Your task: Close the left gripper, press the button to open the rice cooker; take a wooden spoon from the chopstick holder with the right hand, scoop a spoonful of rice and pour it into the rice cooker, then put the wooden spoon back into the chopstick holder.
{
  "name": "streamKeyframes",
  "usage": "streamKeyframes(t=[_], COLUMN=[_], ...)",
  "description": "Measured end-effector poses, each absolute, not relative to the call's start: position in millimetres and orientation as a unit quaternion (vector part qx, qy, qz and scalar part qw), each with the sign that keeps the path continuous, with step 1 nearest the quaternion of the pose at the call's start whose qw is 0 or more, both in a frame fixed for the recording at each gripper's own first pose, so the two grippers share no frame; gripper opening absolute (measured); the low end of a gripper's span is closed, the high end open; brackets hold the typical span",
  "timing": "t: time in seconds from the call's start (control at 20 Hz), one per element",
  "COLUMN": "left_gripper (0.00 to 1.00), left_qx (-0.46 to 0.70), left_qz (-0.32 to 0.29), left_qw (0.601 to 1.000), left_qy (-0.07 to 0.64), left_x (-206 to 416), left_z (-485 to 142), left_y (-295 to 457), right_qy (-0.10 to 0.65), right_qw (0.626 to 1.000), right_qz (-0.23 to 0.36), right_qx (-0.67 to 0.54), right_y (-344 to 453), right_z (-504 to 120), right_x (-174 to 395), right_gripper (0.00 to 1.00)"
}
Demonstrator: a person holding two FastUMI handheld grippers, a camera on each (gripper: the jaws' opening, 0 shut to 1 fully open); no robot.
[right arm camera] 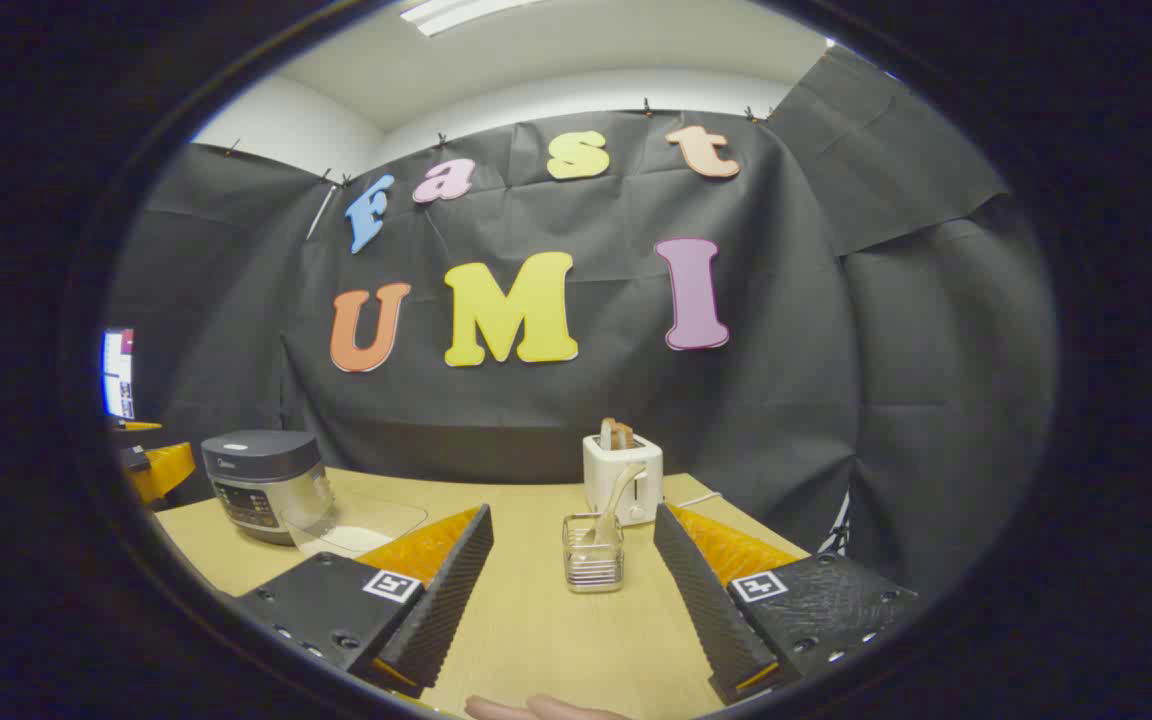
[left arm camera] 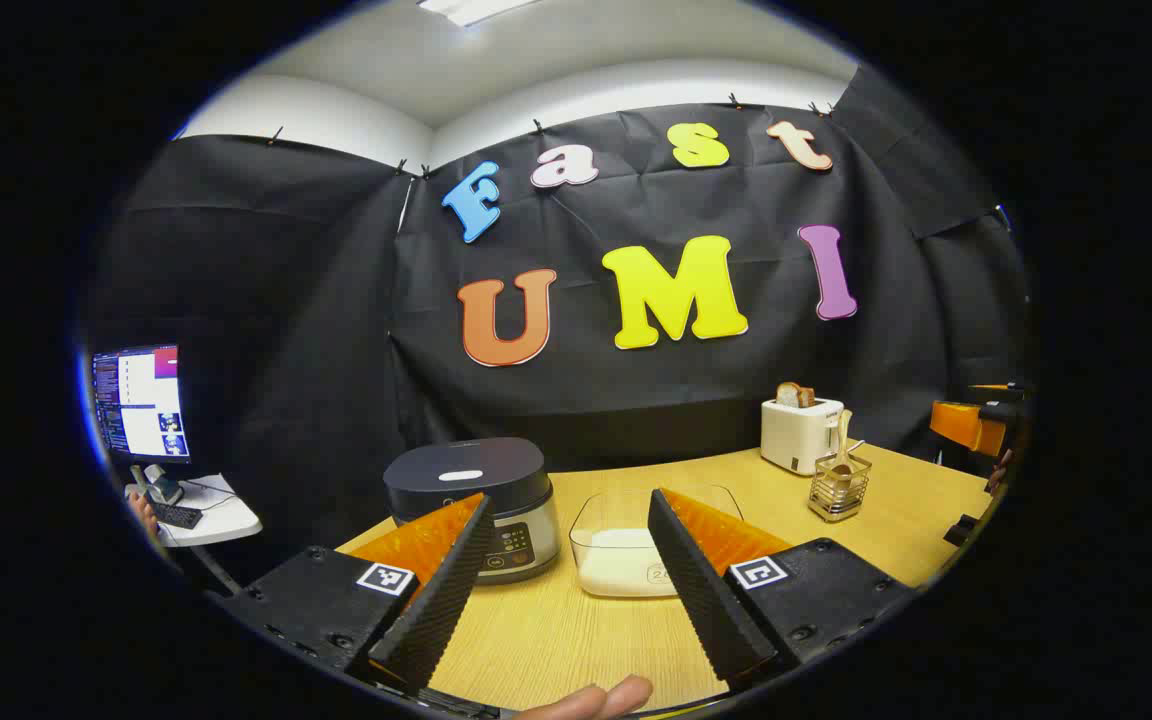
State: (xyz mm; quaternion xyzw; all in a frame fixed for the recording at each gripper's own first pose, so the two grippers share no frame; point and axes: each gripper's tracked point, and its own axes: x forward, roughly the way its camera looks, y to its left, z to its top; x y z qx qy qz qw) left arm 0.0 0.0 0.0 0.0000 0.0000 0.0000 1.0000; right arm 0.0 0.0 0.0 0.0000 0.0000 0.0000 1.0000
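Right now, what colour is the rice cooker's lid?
Dark grey lid; the left gripper view shows it best.

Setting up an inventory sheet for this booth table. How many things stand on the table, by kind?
Rice cooker: 1
Clear container of rice: 1
Toaster: 1
Chopstick holder: 1
Wooden spoon, in the holder: 1
Total: 5
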Motion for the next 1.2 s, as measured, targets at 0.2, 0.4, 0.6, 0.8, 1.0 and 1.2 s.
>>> streamKeyframes(t=[0.2, 0.4, 0.6, 0.8, 1.0, 1.2], left_gripper=[0.99, 0.99, 0.99, 0.98, 0.92, 0.65], left_qx=[-0.001, -0.004, -0.013, -0.022, -0.011, -0.021], left_qz=[0.002, 0.008, 0.003, 0.008, 0.027, 0.018], left_qw=[1.0, 1.0, 1.0, 1.0, 0.999, 0.999], left_qy=[0.008, 0.013, 0.01, 0.021, 0.015, 0.046], left_x=[3.4, 5.0, 4.4, 10.7, 22.0, 44.6], left_z=[-5.5, -6.9, -5.3, -9.9, -9.3, -14.9], left_y=[0.4, 2.7, 0.3, 3.5, 19.3, 25.0], right_qy=[0.013, 0.028, 0.02, 0.016, -0.004, 0.001], right_qw=[1.0, 1.0, 0.999, 0.999, 0.998, 0.998], right_qz=[0.006, 0.007, 0.003, 0.02, 0.023, 0.038], right_qx=[-0.013, -0.005, -0.025, -0.033, -0.057, -0.05], right_y=[0.7, -3.1, -1.6, 3.9, 13.5, 19.6], right_z=[-9.7, -18.7, -15.7, -14.7, -15.0, -21.1], right_x=[2.2, 4.5, 3.6, 3.0, 5.5, 2.3], right_gripper=[0.96, 0.97, 0.97, 0.98, 0.96, 0.96])
